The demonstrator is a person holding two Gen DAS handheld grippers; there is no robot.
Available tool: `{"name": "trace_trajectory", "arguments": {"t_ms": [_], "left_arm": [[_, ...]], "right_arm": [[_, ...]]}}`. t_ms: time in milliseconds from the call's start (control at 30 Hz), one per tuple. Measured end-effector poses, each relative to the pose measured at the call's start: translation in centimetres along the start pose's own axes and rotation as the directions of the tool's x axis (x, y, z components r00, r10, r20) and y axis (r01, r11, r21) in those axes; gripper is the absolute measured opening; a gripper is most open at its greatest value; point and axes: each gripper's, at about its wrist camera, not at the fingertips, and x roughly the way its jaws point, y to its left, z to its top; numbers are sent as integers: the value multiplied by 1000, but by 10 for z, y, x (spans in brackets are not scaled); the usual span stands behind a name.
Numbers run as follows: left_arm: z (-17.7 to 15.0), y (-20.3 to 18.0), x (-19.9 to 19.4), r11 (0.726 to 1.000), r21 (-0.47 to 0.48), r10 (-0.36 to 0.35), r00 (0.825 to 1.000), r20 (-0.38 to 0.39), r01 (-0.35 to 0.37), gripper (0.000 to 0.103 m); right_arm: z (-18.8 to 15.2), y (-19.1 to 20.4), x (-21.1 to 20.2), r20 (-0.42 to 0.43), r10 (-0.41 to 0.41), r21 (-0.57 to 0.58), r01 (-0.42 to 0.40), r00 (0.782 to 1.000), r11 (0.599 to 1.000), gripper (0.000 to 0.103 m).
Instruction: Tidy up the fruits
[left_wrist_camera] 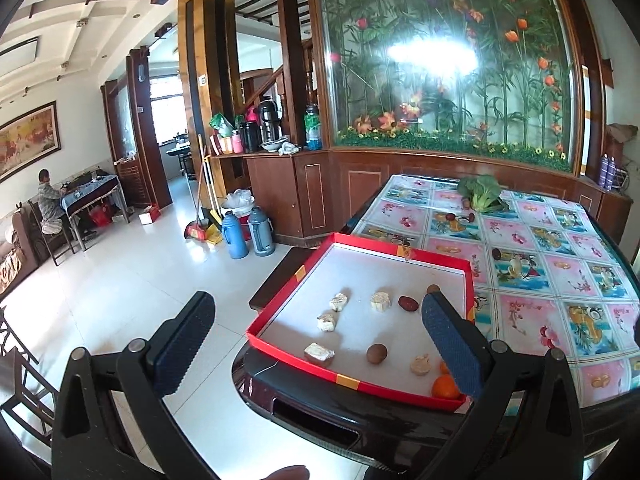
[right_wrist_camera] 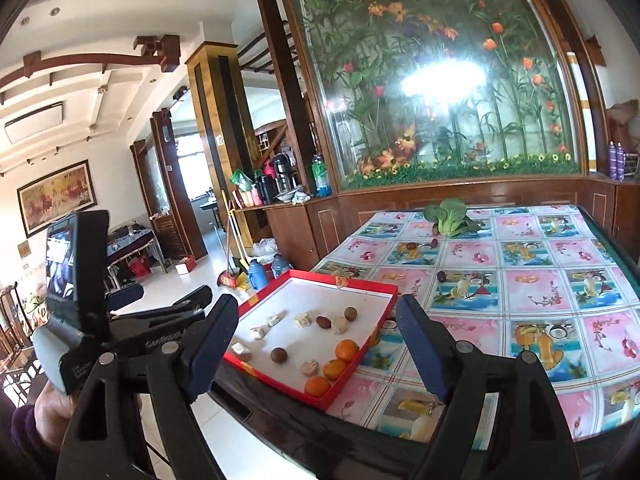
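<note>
Nearest the cameras, both tools hang above the table's near corner with nothing between their blue pads: the left gripper [left_wrist_camera: 316, 344] is spread wide, and the right gripper [right_wrist_camera: 316, 344] is spread as well. Just beyond them a shallow red box [right_wrist_camera: 344, 380] with a white floor sits on the dark table edge [right_wrist_camera: 280, 408], partly on the flowered tablecloth [right_wrist_camera: 520, 280]. Inside it, three glossy oranges [right_wrist_camera: 335, 369] cluster in the near right corner, touching or almost touching one another. Around them lie round brown fruits [right_wrist_camera: 278, 355], a dark red date [right_wrist_camera: 322, 322], and pale, crumbly beige chunks [right_wrist_camera: 310, 367], all scattered apart across the white floor. Farther back on the cloth, well apart from the box, a small dark fruit [right_wrist_camera: 441, 276] lies alone, and near the far edge a leafy green vegetable [right_wrist_camera: 450, 216] rests beside two more small dark fruits [right_wrist_camera: 433, 243].
</note>
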Motion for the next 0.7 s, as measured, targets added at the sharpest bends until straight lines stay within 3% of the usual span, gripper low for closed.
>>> {"name": "trace_trajectory", "arguments": {"t_ms": [200,700], "left_arm": [[0,1,-7,1000,-2,-4,1000,22,4,103],[4,24,-34,998,-54,-26,998,65,29,103]], "right_arm": [[-8,12,-1,58,-34,-109,41,998,993,82],[-13,13,1,37,-55,-67,57,998,996,83]]}}
